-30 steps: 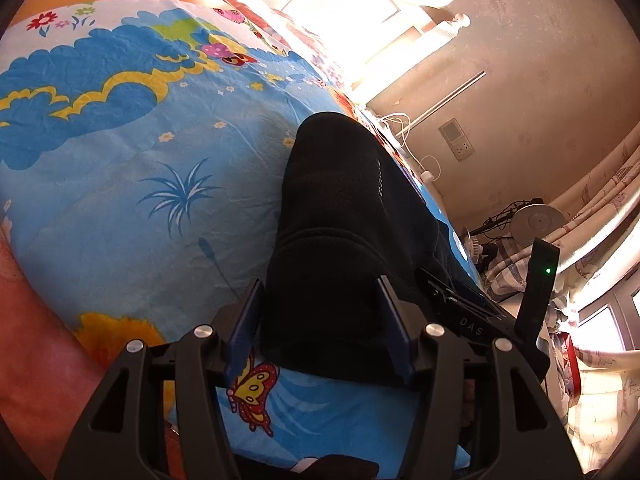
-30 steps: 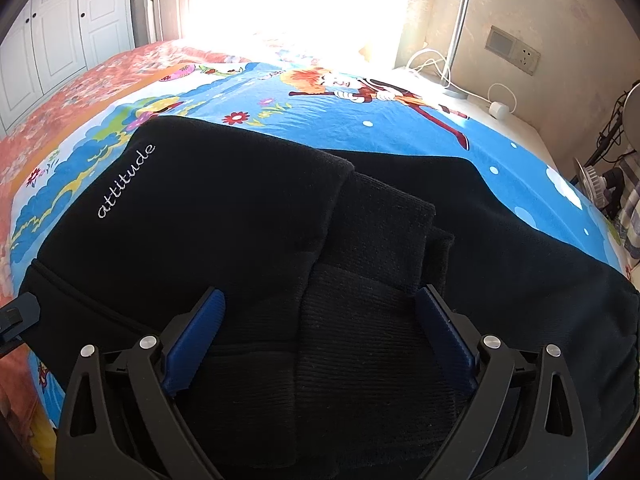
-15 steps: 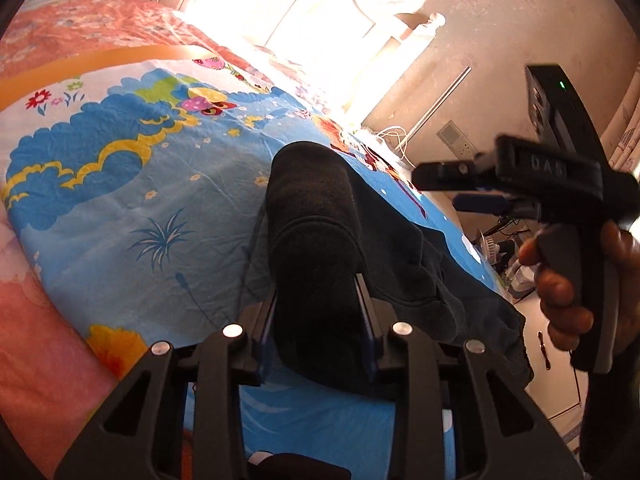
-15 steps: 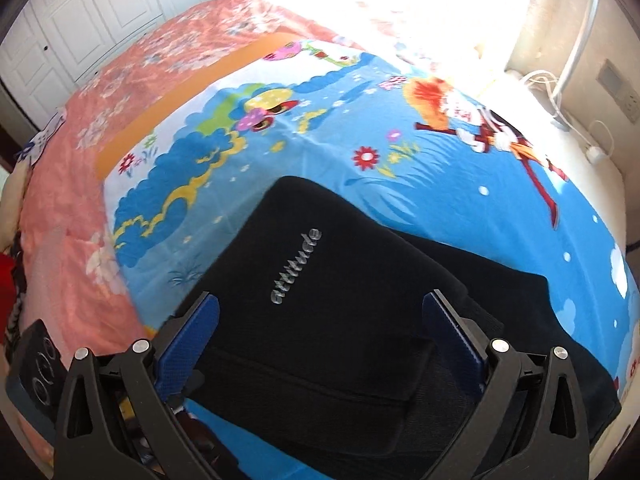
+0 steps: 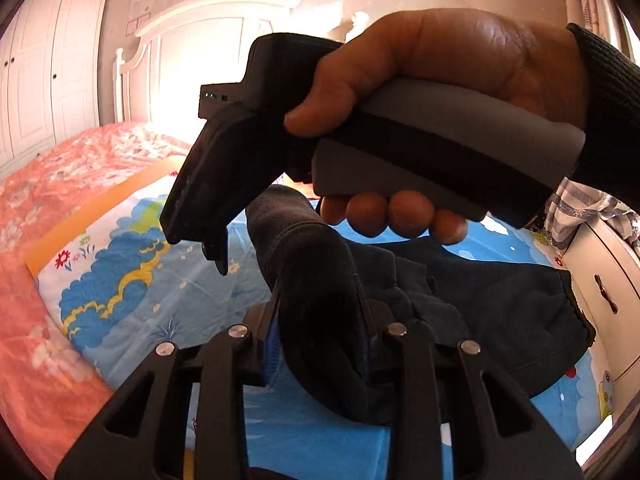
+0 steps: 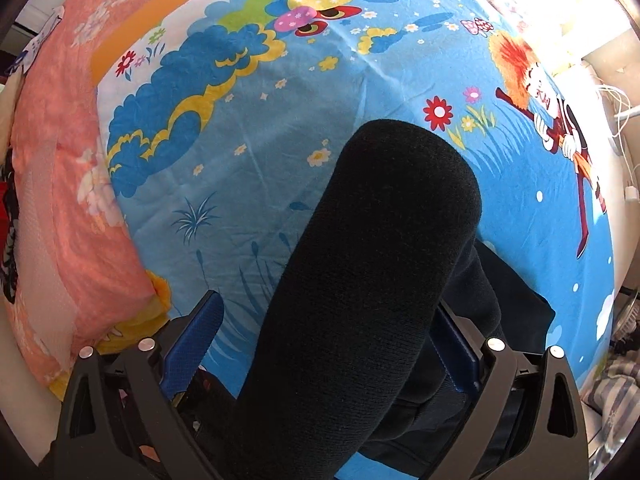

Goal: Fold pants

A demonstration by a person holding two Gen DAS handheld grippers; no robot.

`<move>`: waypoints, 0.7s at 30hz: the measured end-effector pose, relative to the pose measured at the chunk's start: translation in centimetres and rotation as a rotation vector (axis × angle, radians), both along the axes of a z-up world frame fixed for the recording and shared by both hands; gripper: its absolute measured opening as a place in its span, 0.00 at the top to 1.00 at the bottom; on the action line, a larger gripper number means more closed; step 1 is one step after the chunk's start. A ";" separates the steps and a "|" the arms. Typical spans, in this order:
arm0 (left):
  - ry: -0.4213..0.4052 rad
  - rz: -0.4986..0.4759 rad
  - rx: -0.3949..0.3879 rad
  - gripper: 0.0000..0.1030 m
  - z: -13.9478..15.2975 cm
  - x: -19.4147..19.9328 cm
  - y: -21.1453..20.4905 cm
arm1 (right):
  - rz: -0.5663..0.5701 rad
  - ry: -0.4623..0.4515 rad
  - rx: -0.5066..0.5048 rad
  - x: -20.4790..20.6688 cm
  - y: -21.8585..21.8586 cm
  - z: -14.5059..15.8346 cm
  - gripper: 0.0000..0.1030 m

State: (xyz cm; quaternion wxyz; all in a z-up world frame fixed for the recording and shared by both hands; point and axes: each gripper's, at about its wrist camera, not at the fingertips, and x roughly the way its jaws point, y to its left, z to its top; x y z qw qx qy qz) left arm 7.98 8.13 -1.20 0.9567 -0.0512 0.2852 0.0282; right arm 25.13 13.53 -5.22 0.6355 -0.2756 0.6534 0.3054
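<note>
Clamping a bunched fold of the black pants, the left gripper has just been closing its jaws above the cartoon bedsheet. Over the same sheet, the right gripper has its jaws apart, lately narrowing, with the pants between them.

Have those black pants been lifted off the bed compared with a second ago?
Yes. The left gripper, whose jaws have just been closing, is shut on the black pants, and their pinched end now hangs above the cartoon bedsheet instead of lying flat.

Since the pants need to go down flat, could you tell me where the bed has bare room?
Free: the blue cartoon sheet between the pants and the orange quilt. Crowded: the side where the spread pants lie, toward the white drawers.
</note>
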 end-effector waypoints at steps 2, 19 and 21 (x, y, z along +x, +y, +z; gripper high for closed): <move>-0.034 -0.032 0.045 0.72 1.6 0.2 -1.7 | -0.027 0.020 0.057 0.7 -2.9 1.9 0.31; -0.188 -0.633 0.486 0.73 2.0 1.4 -35.7 | -0.693 0.035 0.513 3.6 -50.9 2.2 0.40; -0.158 -0.684 0.537 0.73 -1.6 0.5 -39.9 | -0.761 0.064 0.492 3.4 -54.5 -1.6 0.40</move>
